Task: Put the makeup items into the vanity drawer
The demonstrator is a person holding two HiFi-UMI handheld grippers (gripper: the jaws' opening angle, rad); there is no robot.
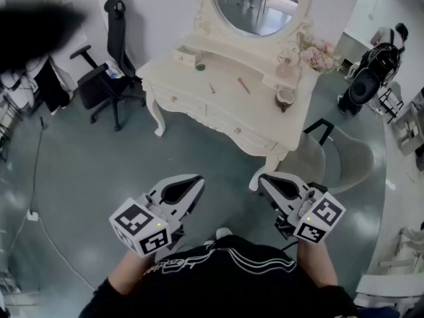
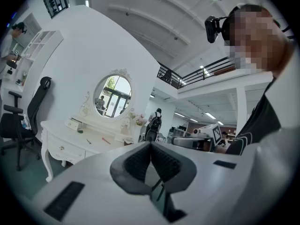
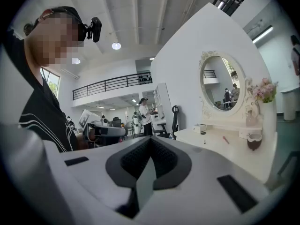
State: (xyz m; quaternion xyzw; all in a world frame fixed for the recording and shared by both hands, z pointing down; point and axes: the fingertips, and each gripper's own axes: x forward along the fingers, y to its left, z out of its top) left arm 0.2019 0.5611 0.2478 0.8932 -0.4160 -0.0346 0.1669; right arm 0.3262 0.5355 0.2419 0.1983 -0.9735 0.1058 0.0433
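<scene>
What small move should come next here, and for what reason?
Probably step closer to the vanity first. Both the left gripper and the right gripper are shut and empty, with a stretch of floor between them and the vanity. The drawer looks closed, and the pink stick lies on top, so nothing seems within reach yet.

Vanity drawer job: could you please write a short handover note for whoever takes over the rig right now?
Left hand-held gripper: shut, empty, held short of the vanity.
Right hand-held gripper: shut, empty, likewise.
Items: pink stick and thin dark item lie on the vanity top; drawers closed.
Done: nothing yet.
Left: approach, open a drawer, put the items in.
</scene>
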